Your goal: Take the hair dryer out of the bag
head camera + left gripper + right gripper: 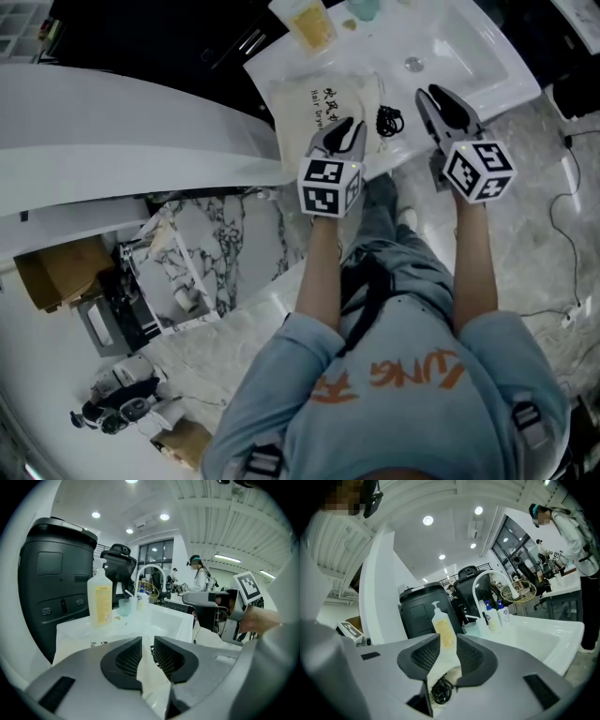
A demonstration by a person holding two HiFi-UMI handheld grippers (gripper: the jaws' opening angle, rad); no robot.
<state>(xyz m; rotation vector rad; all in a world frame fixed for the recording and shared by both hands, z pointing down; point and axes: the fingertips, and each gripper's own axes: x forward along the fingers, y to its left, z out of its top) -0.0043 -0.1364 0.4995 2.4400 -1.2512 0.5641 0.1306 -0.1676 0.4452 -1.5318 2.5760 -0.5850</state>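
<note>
A cream cloth bag (314, 105) with black print lies flat on the white counter (281, 58) beside the sink. My left gripper (351, 127) hovers over the bag's right part, jaws a little apart; cream fabric (152, 684) shows below the gap and nothing is pinched. A coiled black cord (389, 120) lies just right of the bag. My right gripper (434, 96) is right of the cord, open and empty, and the cord (440, 691) shows low between its jaws. The hair dryer itself is hidden.
A yellow pump bottle (312, 23) and a pale cup (124, 606) stand at the counter's back. The sink basin (459, 52) with its curved faucet (150, 570) is to the right. A tall black bin (51, 573) stands behind. A white curved ledge (112, 131) lies left.
</note>
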